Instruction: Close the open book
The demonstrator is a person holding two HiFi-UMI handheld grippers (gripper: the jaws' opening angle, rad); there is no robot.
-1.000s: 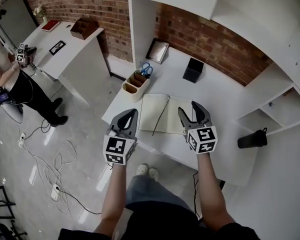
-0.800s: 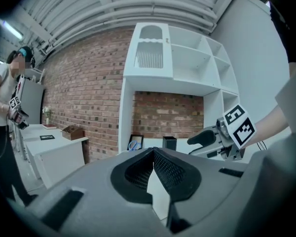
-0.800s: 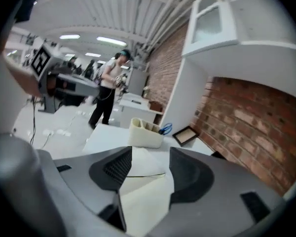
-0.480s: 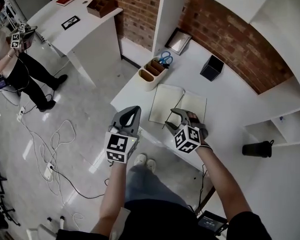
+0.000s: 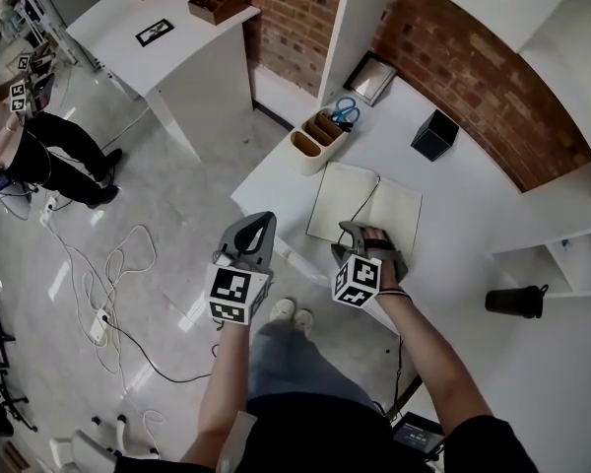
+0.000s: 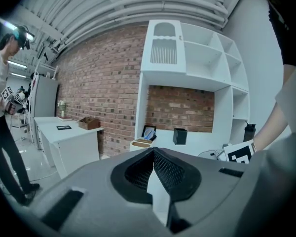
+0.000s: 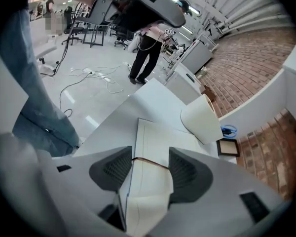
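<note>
One open book (image 5: pixel 364 210), one compartmented desk organiser (image 5: pixel 313 142) with one pair of blue-handled scissors (image 5: pixel 345 113) in it, one black square pot (image 5: pixel 434 136), one picture frame (image 5: pixel 371 77) and one black bottle (image 5: pixel 515 302) are in sight, along with two grippers.

The book lies flat on the white desk (image 5: pixel 276 180), near the front edge, with the organiser just beyond its left page. Both pages are blank and pale, and a thin dark ribbon runs down from the spine. In the right gripper view a brownish strand crosses the paper between the pads.

The left gripper (image 5: pixel 259 225) hangs off the desk's front left corner, well clear of the book. Its jaws meet at the tips with nothing between them (only a wedge of gap shows lower down).

The right gripper (image 5: pixel 362 235) sits at the near edge of the right page. Its jaws stand partly apart, and the book's near edge (image 7: pixel 153 181) fills the space between them. Whether the pads press on the paper cannot be told.
</note>
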